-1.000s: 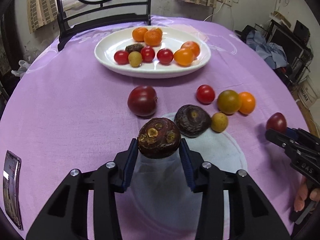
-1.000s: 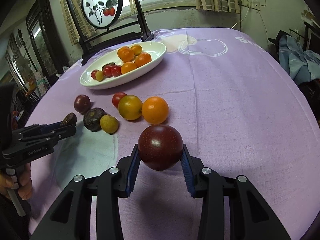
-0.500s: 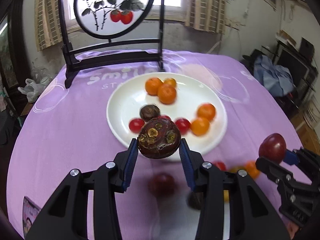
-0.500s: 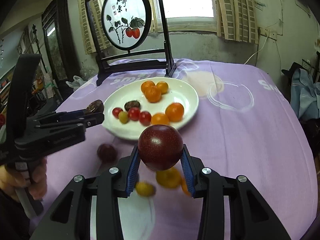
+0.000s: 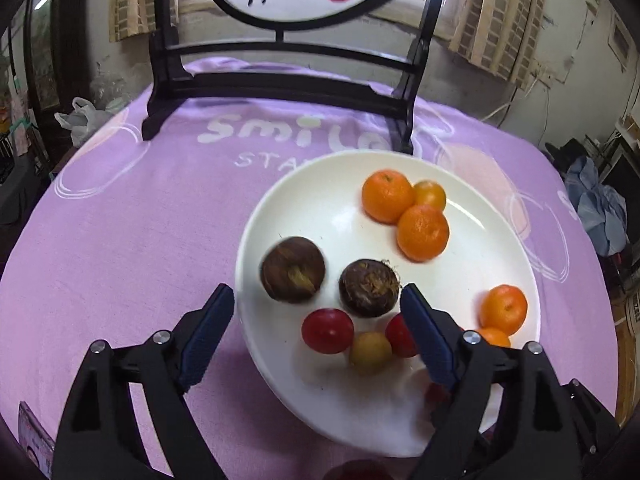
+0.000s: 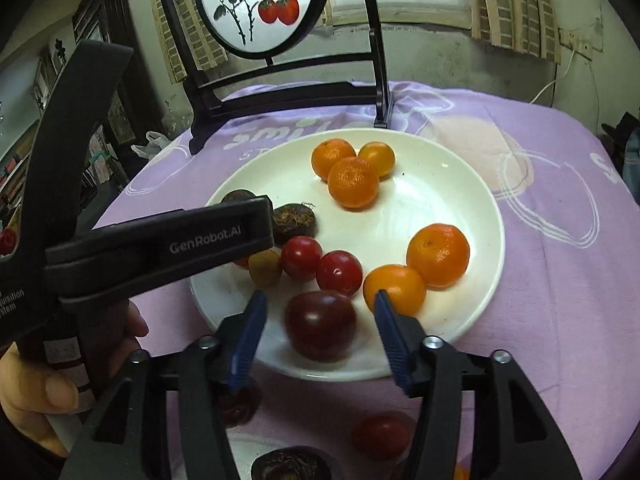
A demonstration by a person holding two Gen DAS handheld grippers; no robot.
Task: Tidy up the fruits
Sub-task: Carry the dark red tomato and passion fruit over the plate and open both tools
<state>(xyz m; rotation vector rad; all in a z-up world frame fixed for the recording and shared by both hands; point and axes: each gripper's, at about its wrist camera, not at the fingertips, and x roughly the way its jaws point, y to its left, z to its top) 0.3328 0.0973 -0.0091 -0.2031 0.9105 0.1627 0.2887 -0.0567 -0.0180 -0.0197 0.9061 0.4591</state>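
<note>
A white plate (image 5: 472, 248) (image 6: 440, 184) holds several oranges, red tomatoes and dark fruits. My left gripper (image 5: 316, 328) is open over the plate's near left rim. A blurred dark brown fruit (image 5: 293, 270) sits free between its fingers, beside another brown fruit (image 5: 369, 288). My right gripper (image 6: 318, 326) is open over the plate's near rim. A dark red plum (image 6: 321, 326) lies blurred between its fingers, touching neither. The left gripper's body (image 6: 160, 244) crosses the right wrist view.
A dark wooden stand (image 5: 280, 80) with a round painted screen stands behind the plate. On the purple cloth (image 5: 120, 240) near me lie a red tomato (image 6: 382, 434) and dark fruits (image 6: 292, 466). Clothes (image 5: 596, 208) lie off the table's right.
Both grippers moved forward over the plate and opened. The brown fruit left the left gripper and the plum left the right gripper; both now lie in the plate.
</note>
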